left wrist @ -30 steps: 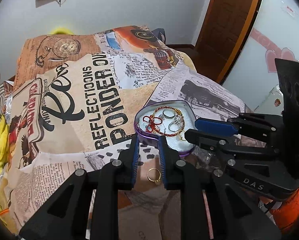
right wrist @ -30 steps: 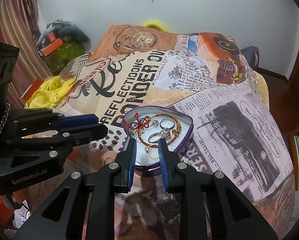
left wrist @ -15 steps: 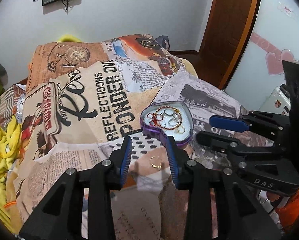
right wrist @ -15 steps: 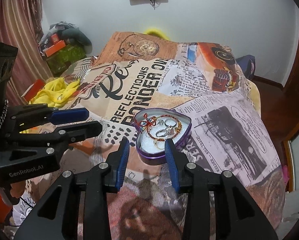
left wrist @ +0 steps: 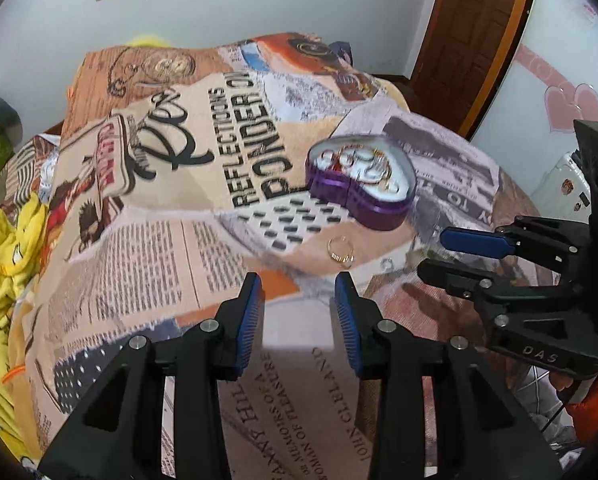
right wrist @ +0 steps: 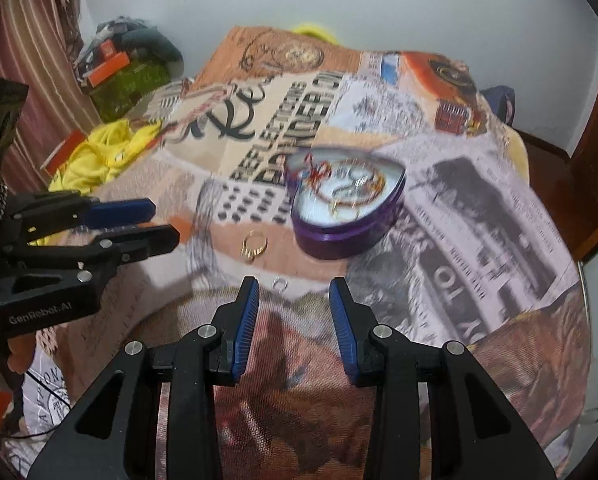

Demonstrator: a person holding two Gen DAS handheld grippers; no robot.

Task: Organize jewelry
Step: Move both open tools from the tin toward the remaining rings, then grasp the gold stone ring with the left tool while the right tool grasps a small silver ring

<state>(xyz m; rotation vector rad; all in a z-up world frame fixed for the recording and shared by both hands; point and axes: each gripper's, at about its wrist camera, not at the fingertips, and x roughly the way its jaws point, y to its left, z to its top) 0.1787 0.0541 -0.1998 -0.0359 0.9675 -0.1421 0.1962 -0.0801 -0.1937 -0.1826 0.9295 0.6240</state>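
A purple heart-shaped tin (left wrist: 361, 194) holding rings and bracelets sits on the printed bedspread; it also shows in the right wrist view (right wrist: 345, 216). A gold ring (left wrist: 340, 250) lies loose on the cloth in front of the tin, also in the right wrist view (right wrist: 254, 245). A small silver ring (right wrist: 279, 283) lies nearer, also in the left wrist view (left wrist: 386, 263). My left gripper (left wrist: 299, 292) is open and empty, short of the gold ring. My right gripper (right wrist: 294, 292) is open and empty, just behind the silver ring.
The bedspread (left wrist: 171, 208) covers the whole bed. Yellow cloth (left wrist: 3, 240) lies at the left edge. A wooden door (left wrist: 471, 32) stands at the back right. Boxes and clutter (right wrist: 115, 72) sit by the curtain at the left.
Both grippers have opened wider and drawn back from the tin. The gold ring, earlier between the left fingers, now lies ahead of them on the cloth.
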